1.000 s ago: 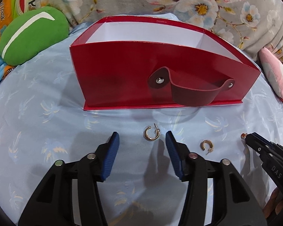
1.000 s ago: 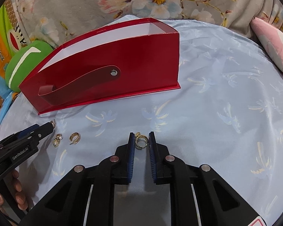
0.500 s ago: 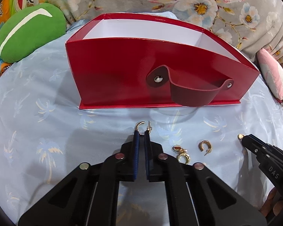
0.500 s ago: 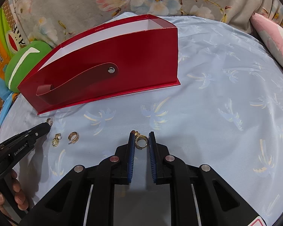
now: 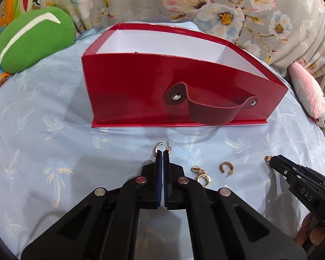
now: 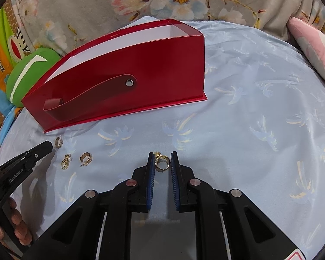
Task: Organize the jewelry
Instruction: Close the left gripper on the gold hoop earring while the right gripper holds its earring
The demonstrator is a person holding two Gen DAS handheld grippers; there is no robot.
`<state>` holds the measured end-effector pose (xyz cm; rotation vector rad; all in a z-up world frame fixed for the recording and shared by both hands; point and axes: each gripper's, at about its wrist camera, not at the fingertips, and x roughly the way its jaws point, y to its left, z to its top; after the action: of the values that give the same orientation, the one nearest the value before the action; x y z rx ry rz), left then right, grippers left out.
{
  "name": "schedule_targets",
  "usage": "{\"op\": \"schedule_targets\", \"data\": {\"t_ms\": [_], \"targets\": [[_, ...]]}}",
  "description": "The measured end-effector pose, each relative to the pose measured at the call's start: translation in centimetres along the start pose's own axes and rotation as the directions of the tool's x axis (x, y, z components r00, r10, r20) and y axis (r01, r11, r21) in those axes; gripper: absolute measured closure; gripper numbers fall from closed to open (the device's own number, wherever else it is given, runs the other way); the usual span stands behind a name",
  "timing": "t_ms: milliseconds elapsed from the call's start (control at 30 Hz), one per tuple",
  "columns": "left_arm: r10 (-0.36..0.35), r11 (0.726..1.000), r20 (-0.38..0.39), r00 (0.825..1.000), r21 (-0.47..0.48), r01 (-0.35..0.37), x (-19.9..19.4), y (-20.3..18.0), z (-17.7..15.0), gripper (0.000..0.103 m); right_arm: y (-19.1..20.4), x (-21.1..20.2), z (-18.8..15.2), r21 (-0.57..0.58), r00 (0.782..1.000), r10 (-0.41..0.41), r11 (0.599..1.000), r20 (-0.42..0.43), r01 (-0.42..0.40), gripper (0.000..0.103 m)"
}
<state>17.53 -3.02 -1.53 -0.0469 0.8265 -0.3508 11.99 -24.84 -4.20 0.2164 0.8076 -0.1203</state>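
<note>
On the pale blue palm-print bedspread point(image 5: 54, 112), left gripper point(image 5: 163, 151) pinched shut on a thin gold hoop earring point(image 5: 157, 147), right gripper point(image 6: 162, 158) clamped on chunky gold rings point(image 6: 162, 162), glossy red wedge-shaped box point(image 5: 140, 91) behind

1. Four gold earrings are showing: thin hoop point(image 5: 159, 148), pearl earring point(image 6: 66, 161), ridged hoop point(image 6: 86, 158), chunky earring point(image 6: 162, 162).
2. One red box point(image 5: 140, 91) is standing.
3. Two cushions are lying: green cushion point(image 5: 32, 41), pink cushion point(image 6: 314, 43).
4. Two grippers are showing: left gripper point(image 5: 163, 151), right gripper point(image 6: 162, 158).
</note>
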Motion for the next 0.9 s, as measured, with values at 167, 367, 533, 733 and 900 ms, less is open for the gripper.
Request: {"op": "schedule_targets", "data": {"t_ms": [167, 367, 533, 733, 900], "targets": [[-0.001, 1.0, 0.012, 1.0, -0.005, 0.001, 0.3, -0.1, 0.5, 0.064, 0.1, 0.0, 0.0, 0.0, 1.0, 0.001, 1.0, -0.005, -0.001, 0.09], [0.024, 0.999, -0.043, 0.999, 0.045, -0.022, 1.8, -1.1, 1.0, 0.067, 0.0, 0.2, 0.0, 0.005, 1.0, 0.006, 1.0, -0.015, -0.006, 0.09], [0.025, 0.999, -0.045, 0.999, 0.047, -0.022, 1.9, -1.0, 1.0, 0.085, -0.1, 0.3, 0.0, 0.007, 1.0, 0.01, 1.0, -0.018, -0.01, 0.09], [0.019, 0.999, -0.009, 1.0, 0.026, -0.018, 0.7, -0.7, 1.1, 0.085, -0.1, -0.6, -0.1, 0.006, 0.999, 0.041, 0.999, 0.021, -0.041, 0.09], [-0.008, 1.0, 0.04, 0.999, 0.019, 0.007, -2.8, -0.2, 2.2, 0.085, 0.6, -2.2, 0.5, -0.016, 0.996, 0.081, 0.997, 0.042, -0.08, 0.09]]}}
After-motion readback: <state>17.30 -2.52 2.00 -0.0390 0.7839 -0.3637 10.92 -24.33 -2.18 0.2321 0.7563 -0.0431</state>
